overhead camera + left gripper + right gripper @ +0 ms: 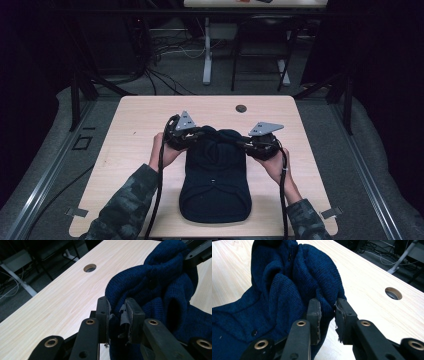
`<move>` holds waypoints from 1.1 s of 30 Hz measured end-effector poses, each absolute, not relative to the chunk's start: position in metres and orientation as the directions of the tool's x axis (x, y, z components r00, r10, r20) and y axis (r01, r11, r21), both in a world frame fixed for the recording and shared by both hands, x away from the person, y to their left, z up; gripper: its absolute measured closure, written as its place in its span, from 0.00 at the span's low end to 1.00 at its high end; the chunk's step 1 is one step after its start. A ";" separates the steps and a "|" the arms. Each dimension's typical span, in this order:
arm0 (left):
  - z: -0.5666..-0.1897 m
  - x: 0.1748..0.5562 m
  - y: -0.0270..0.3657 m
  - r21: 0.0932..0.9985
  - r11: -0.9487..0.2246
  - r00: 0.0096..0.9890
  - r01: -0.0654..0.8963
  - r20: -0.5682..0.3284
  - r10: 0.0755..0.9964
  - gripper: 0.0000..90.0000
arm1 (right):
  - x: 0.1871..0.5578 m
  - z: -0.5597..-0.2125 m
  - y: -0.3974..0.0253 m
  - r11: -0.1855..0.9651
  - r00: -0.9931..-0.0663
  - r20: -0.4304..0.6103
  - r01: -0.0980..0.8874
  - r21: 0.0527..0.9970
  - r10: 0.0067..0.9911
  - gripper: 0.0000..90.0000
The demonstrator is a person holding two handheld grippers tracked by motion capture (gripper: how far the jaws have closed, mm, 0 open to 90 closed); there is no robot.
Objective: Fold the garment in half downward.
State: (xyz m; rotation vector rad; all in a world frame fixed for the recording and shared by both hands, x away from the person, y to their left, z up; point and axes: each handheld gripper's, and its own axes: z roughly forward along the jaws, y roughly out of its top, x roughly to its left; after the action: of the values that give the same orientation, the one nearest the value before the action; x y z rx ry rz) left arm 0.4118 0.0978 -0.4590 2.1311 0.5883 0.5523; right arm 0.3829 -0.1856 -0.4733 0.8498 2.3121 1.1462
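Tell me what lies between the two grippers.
The bunched far end of the blue knit garment spans from the left gripper to the right gripper, each pinching a fold; clearest in the high view.

Both forearms in camo-print sleeves (131,202), dark green/grey blotches. Left gripper (117,317) & right gripper (327,317) are matte black w/ two flat-sided jaws, worn and frayed pad lining on the inner faces, brass-coloured rivets at the linkage pivots behind the jaws plus small plain holes lower down. Behind the jaws each body carries a grey three-cornered plate (186,120) w/ small dark holes on top, and a thick black cable (159,187) trails back from each along the sleeve.
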 end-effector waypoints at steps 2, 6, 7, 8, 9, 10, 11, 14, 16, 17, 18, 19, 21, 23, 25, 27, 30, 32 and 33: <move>-0.458 0.410 0.097 0.813 -0.543 0.793 0.209 0.184 0.581 0.84 | 0.382 -0.473 -0.186 0.473 -0.726 -0.100 0.331 0.816 0.680 0.82; -0.457 0.405 0.096 0.812 -0.553 0.790 0.187 0.210 0.576 0.84 | 0.379 -0.473 -0.188 0.479 -0.730 -0.107 0.323 0.816 0.675 0.82; -0.457 0.404 0.095 0.812 -0.555 0.789 0.183 0.215 0.575 0.84 | 0.377 -0.473 -0.189 0.477 -0.731 -0.109 0.318 0.819 0.674 0.82; -0.458 0.402 0.094 0.810 -0.559 0.788 0.176 0.224 0.573 0.84 | 0.376 -0.473 -0.189 0.482 -0.731 -0.111 0.320 0.816 0.673 0.82; -0.458 0.401 0.094 0.810 -0.562 0.788 0.171 0.229 0.571 0.84 | 0.375 -0.474 -0.189 0.486 -0.734 -0.112 0.319 0.814 0.670 0.81; -0.458 0.399 0.093 0.807 -0.566 0.789 0.167 0.235 0.568 0.84 | 0.375 -0.474 -0.189 0.486 -0.734 -0.112 0.319 0.814 0.670 0.81; -0.459 0.399 0.093 0.806 -0.570 0.789 0.163 0.240 0.565 0.84 | 0.375 -0.474 -0.190 0.490 -0.736 -0.114 0.319 0.811 0.667 0.81; -0.461 0.397 0.092 0.806 -0.571 0.790 0.158 0.244 0.563 0.84 | 0.372 -0.477 -0.191 0.497 -0.738 -0.116 0.320 0.806 0.664 0.80; -0.462 0.395 0.091 0.801 -0.579 0.792 0.152 0.252 0.556 0.84 | 0.370 -0.478 -0.191 0.502 -0.738 -0.120 0.320 0.804 0.664 0.79; -0.462 0.395 0.091 0.801 -0.579 0.792 0.152 0.252 0.556 0.84 | 0.370 -0.478 -0.191 0.502 -0.738 -0.120 0.320 0.804 0.664 0.79; -0.463 0.394 0.090 0.800 -0.580 0.792 0.151 0.253 0.555 0.84 | 0.370 -0.479 -0.192 0.502 -0.740 -0.117 0.322 0.802 0.662 0.78; -0.463 0.393 0.090 0.797 -0.587 0.791 0.142 0.265 0.551 0.84 | 0.370 -0.480 -0.192 0.501 -0.739 -0.117 0.324 0.803 0.664 0.77; -0.464 0.391 0.089 0.792 -0.596 0.790 0.133 0.278 0.546 0.84 | 0.370 -0.481 -0.192 0.503 -0.740 -0.109 0.334 0.797 0.664 0.74; -0.465 0.389 0.089 0.790 -0.599 0.790 0.128 0.284 0.544 0.85 | 0.371 -0.483 -0.193 0.503 -0.737 -0.103 0.344 0.793 0.668 0.70; -0.465 0.389 0.089 0.790 -0.600 0.794 0.125 0.284 0.538 0.85 | 0.372 -0.484 -0.194 0.499 -0.735 -0.097 0.351 0.793 0.671 0.63; -0.465 0.389 0.089 0.790 -0.601 0.802 0.123 0.277 0.528 0.86 | 0.373 -0.483 -0.194 0.495 -0.730 -0.092 0.360 0.791 0.677 0.59; -0.465 0.389 0.090 0.796 -0.594 0.806 0.117 0.274 0.525 0.86 | 0.374 -0.481 -0.197 0.482 -0.727 -0.075 0.371 0.794 0.683 0.54; -0.465 0.387 0.090 0.798 -0.592 0.810 0.111 0.273 0.520 0.86 | 0.375 -0.479 -0.197 0.475 -0.718 -0.076 0.372 0.798 0.692 0.47; -0.465 0.387 0.090 0.798 -0.594 0.812 0.101 0.279 0.513 0.86 | 0.376 -0.478 -0.197 0.475 -0.714 -0.078 0.377 0.795 0.696 0.47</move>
State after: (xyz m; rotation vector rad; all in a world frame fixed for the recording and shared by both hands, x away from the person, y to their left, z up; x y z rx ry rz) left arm 0.3870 0.0903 -0.4648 2.1552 0.4504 0.6265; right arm 0.3759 -0.1967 -0.4776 0.8977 2.3345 1.1163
